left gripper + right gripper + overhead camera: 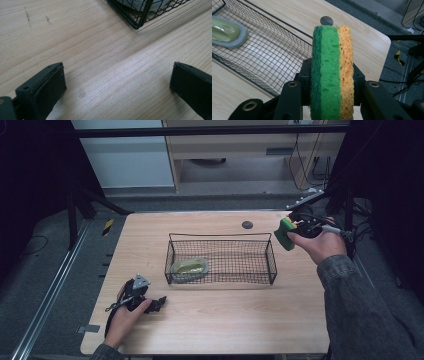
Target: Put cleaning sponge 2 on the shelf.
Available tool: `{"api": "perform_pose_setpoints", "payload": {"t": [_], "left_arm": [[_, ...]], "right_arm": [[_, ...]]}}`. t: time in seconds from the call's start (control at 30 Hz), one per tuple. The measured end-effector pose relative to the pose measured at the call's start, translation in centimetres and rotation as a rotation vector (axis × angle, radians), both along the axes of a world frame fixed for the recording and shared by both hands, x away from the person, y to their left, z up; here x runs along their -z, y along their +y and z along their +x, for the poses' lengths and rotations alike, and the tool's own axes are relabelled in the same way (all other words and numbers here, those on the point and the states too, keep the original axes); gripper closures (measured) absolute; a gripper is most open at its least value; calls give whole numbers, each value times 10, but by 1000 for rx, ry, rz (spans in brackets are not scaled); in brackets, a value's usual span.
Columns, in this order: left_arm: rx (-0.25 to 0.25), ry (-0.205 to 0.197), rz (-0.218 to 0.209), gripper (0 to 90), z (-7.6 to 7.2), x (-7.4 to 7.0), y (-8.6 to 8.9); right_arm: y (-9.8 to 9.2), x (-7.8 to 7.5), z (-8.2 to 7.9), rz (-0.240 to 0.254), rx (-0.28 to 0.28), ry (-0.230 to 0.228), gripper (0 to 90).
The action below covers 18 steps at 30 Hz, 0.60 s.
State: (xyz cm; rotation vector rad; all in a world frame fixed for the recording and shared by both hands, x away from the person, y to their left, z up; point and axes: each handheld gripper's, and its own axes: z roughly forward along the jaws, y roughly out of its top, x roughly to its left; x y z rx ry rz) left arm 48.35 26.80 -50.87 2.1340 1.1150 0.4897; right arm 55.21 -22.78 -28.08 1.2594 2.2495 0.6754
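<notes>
The right claw point(289, 232), clamped on a green-and-yellow sponge point(333, 75), holds it above the worktop point(225, 320) beside the wire basket point(272, 262); carry it well over the rim before releasing. The left claw point(117, 82) rests agape.

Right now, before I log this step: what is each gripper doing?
Left gripper: open, nothing between its jaws, low over the table.
Right gripper: shut on the sponge, held beside the wire basket.

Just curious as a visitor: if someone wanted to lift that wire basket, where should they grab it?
Probably the wire basket's top rim, on a long side, from above. The rim wire is thin enough for a hand-held gripper, and the open top leaves it clear.
</notes>
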Motion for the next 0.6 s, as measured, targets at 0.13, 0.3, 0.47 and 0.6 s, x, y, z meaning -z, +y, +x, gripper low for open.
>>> {"api": "perform_pose_setpoints", "payload": {"t": [0.13,0.3,0.47,0.6], "left_arm": [[0,-1,0,0,0,0,0],[0,0,0,0,0,0,0],[1,-1,-2,0,0,0,0],[1,-1,-2,0,0,0,0]], "right_arm": [[5,1,4,-4,-4,-4,649],[13,3,9,0,-15,2,649],[21,6,13,1,-27,3,649],[26,8,17,-2,-35,3,649]]}}
